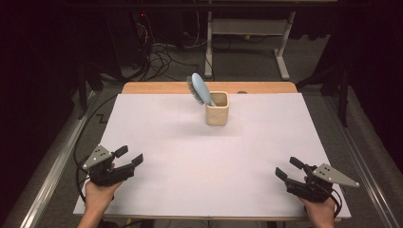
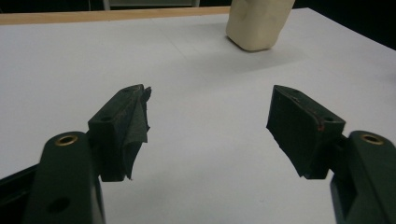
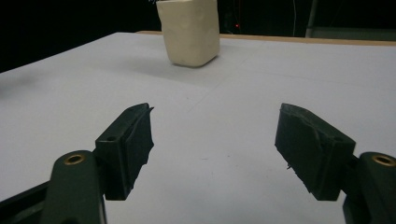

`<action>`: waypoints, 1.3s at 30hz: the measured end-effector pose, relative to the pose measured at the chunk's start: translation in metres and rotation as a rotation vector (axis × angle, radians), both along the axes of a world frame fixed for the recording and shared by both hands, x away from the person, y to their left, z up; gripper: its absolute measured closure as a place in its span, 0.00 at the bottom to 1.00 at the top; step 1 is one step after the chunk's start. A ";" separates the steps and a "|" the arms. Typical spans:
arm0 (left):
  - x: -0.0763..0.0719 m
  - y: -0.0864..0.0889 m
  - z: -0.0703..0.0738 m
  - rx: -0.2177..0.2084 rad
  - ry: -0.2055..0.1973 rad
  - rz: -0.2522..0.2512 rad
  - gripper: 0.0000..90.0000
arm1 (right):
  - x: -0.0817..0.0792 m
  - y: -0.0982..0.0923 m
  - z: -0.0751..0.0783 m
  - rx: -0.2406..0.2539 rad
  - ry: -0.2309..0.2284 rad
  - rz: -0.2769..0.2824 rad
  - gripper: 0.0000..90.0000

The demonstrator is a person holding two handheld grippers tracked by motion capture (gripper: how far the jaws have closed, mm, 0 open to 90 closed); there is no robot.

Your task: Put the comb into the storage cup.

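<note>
Pale blue oval plastic hairbrush [image 1: 201, 88] with dark grey bristles; cream squarish ceramic cup [image 1: 217, 114]; plain white sheet over the tan wooden bench [image 1: 142, 88].

Bright tabletop, dark surroundings (soft shadows, slight blur).

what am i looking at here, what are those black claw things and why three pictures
A person sits at a table covered in white, holding a two-jaw gripper in each hand: the left gripper and the right gripper. The high view looks down from above. The other two pictures come from cameras riding on each gripper, looking along its black jaws. Both grippers are open and hold nothing. Toward the far side of the table stands a cream cup with a light blue hairbrush leaning in it, head up.
</note>
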State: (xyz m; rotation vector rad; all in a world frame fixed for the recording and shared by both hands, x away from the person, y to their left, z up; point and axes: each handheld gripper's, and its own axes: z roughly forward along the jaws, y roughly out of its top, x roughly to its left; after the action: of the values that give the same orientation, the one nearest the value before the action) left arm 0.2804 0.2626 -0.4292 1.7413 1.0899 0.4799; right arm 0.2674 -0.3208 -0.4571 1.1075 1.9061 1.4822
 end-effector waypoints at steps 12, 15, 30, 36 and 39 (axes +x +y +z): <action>-0.001 -0.001 -0.009 0.017 0.003 0.012 0.34 | 0.000 0.000 0.000 0.000 0.000 -0.006 0.31; -0.001 -0.002 -0.011 0.019 0.009 0.010 0.34 | 0.000 -0.001 0.000 0.000 0.001 -0.007 0.31; 0.000 -0.007 -0.025 0.033 0.028 0.021 0.34 | -0.001 -0.001 0.000 -0.005 -0.001 -0.007 0.31; -0.001 -0.006 -0.028 0.033 0.034 0.038 0.34 | 0.000 -0.001 0.000 -0.011 0.002 -0.003 0.32; -0.001 -0.006 -0.030 0.031 0.040 0.040 0.34 | 0.000 -0.001 0.000 -0.010 0.002 -0.005 0.32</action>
State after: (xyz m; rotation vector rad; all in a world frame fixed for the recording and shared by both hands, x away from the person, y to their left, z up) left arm 0.2793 0.2569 -0.4594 1.7658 1.1528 0.4907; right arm 0.2670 -0.3221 -0.4569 1.1087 1.9090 1.4681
